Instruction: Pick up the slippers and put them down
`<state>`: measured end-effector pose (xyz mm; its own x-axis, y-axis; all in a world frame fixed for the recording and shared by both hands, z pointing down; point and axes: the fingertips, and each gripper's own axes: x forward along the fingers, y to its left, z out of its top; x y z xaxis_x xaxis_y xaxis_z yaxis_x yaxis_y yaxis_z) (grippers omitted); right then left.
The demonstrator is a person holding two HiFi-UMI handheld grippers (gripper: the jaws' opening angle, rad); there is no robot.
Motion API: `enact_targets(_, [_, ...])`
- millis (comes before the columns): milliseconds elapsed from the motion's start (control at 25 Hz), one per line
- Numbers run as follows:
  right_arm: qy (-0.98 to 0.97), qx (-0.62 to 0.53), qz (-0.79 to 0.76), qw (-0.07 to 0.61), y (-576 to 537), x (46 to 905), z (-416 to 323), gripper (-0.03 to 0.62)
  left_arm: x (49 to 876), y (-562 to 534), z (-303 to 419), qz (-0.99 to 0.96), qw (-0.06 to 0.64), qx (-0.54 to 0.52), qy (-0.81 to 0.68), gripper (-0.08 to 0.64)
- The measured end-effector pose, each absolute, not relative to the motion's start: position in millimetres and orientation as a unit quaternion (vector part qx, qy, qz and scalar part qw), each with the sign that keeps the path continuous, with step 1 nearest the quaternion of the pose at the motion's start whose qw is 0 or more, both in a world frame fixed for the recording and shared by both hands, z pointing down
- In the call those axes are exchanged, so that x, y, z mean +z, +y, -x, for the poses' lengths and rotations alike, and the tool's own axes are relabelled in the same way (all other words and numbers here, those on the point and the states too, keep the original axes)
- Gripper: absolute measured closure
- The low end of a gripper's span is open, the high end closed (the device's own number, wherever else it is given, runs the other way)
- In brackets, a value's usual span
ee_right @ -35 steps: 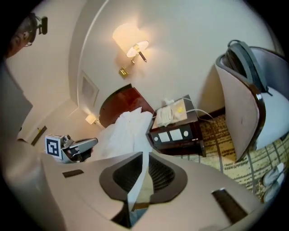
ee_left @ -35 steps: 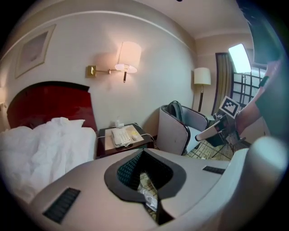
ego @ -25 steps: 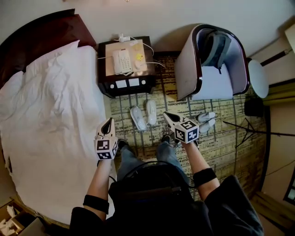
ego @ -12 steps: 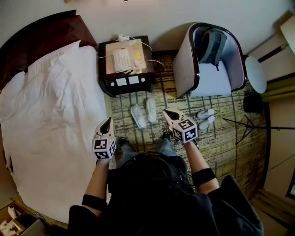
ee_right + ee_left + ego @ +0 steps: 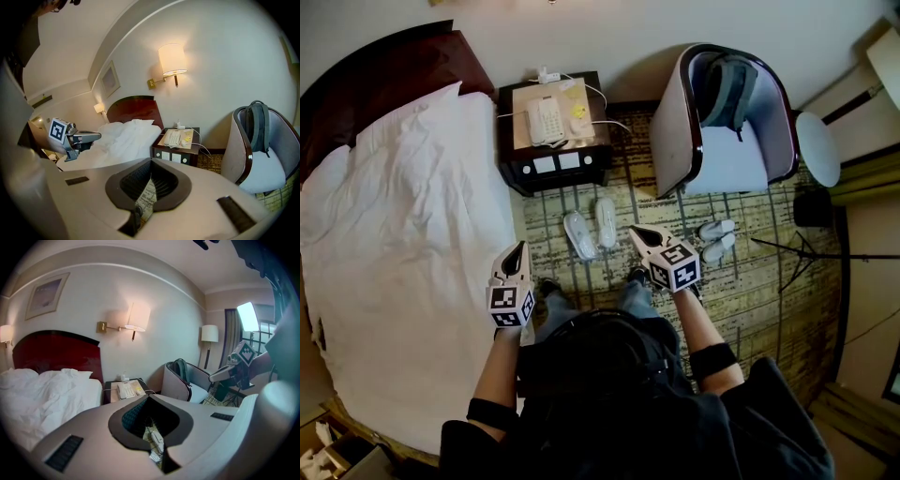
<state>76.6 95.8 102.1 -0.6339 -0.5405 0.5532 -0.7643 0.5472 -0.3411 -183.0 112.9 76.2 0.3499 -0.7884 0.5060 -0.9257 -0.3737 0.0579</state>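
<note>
- bed (image 5: 394, 244) at left; armchair (image 5: 727, 164) at right; nightstand (image 5: 553, 167) between them;
- left gripper (image 5: 517, 248) and right gripper (image 5: 637, 232): jaws together, nothing held;
- white slippers (image 5: 591, 228) side by side on the carpet (image 5: 750, 291) before the nightstand, between both gripper tips; another pair (image 5: 715, 241) by the armchair.

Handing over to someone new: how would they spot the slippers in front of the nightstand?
Find the white bed, then the dark nightstand with the telephone beside its head. On the patterned carpet just in front of that nightstand lie two white slippers side by side; the other pair lies farther right, by the armchair holding a backpack.
</note>
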Motion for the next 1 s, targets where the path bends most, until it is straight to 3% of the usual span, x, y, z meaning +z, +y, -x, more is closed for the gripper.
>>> enact_targets(600, [-0.858, 0.291, -0.376, 0.195, 99, 106, -74, 0.592, 68, 109, 168, -0.815, 0.151, 0.217, -0.516, 0.557])
enact_targets(1000, [-0.861, 0.292, -0.352, 0.225, 81, 152, -49, 0.592, 115, 102, 159, -0.807, 0.235, 0.222, -0.494, 0.530])
